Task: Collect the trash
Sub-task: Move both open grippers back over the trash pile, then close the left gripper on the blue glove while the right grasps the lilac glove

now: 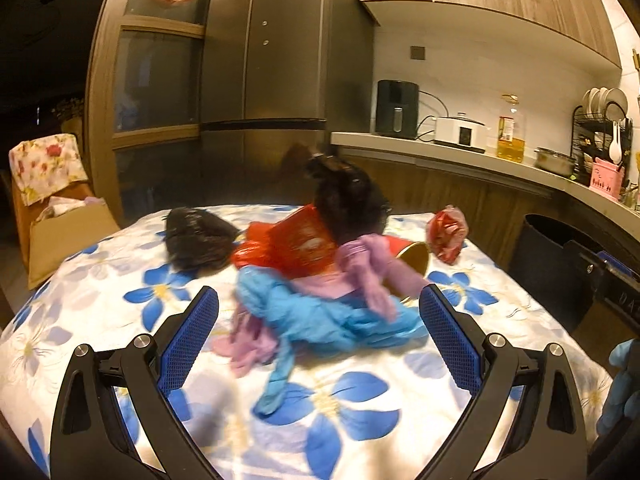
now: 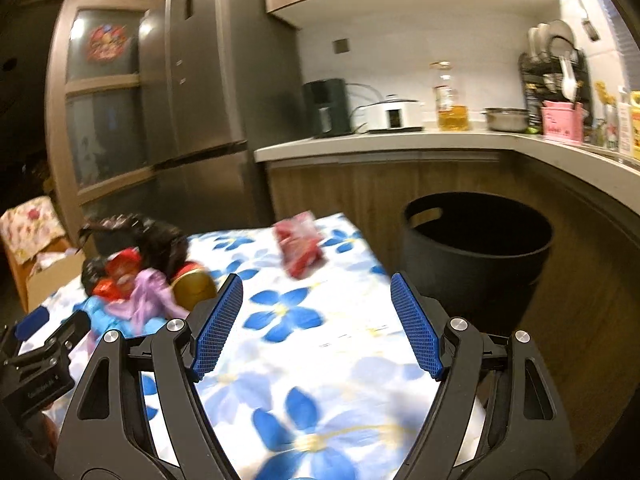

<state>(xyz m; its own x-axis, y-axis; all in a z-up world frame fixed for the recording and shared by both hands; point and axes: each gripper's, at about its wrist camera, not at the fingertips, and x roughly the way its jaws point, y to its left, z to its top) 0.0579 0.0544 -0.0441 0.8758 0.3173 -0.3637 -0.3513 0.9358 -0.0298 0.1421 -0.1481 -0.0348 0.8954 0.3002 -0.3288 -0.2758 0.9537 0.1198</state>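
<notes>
Both wrist views look low across the table (image 1: 100, 280), sharing its trash pile (image 2: 136, 280).

Trash pile (image 1: 320, 280) motion-blurred

Black left gripper (image 1: 319, 300), blue textured pads, silver screws

A grey fridge (image 2: 208, 80) stands beside a wooden cabinet (image 2: 100, 92) with glass panels. Along the counter (image 2: 400, 142) sit a black appliance (image 2: 326, 106), a white cooker (image 2: 394, 114), an oil bottle (image 2: 450, 98), a steel pot (image 2: 506, 119) and a dish rack (image 2: 554, 76). A cardboard box (image 1: 68, 236) rests on the floor at left.
</notes>
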